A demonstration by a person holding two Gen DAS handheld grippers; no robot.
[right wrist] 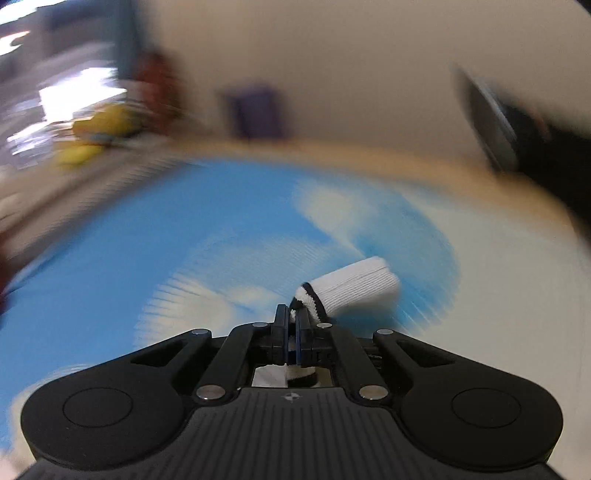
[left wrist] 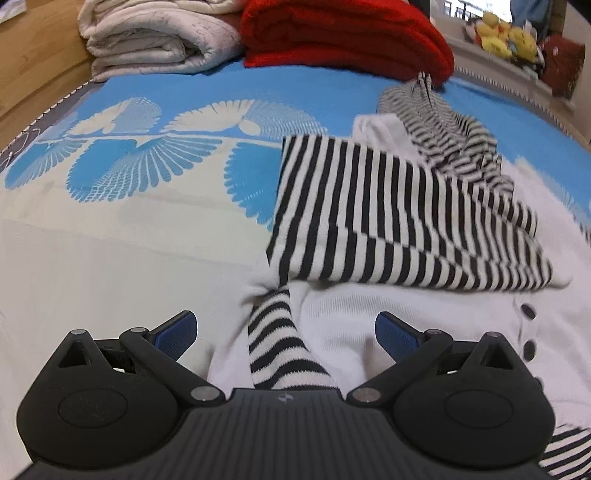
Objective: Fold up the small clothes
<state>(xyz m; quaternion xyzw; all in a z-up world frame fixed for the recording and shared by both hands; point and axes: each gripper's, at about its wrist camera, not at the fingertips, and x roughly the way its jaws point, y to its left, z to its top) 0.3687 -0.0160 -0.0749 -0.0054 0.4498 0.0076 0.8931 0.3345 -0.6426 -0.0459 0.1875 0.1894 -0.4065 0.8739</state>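
Mid-fold on the striped top (left wrist: 388, 218); it lies on the bed's blue-and-white blanket (left wrist: 147, 155), striped panel already turned over the white buttoned body (left wrist: 369, 314), one striped sleeve (left wrist: 280, 347) trailing toward the left claw (left wrist: 286, 332); left claw has its jaws wide apart, hovering over that sleeve, gripping nothing; right claw (right wrist: 291, 325) is clamped tight on a white cuff with a black-striped edge (right wrist: 351, 291), lifted above the blanket; right view is heavily motion-blurred, so can't tell if that cuff belongs to the same garment; judgement: sleeve-tucking stage, fold roughly half done; next move likely needs right claw to lay its cuff across the body, left to pinch the loose sleeve and fold it in; white quilt (left wrist: 155, 37) and red blanket (left wrist: 343, 33) stacked at bed's far end, well apart.
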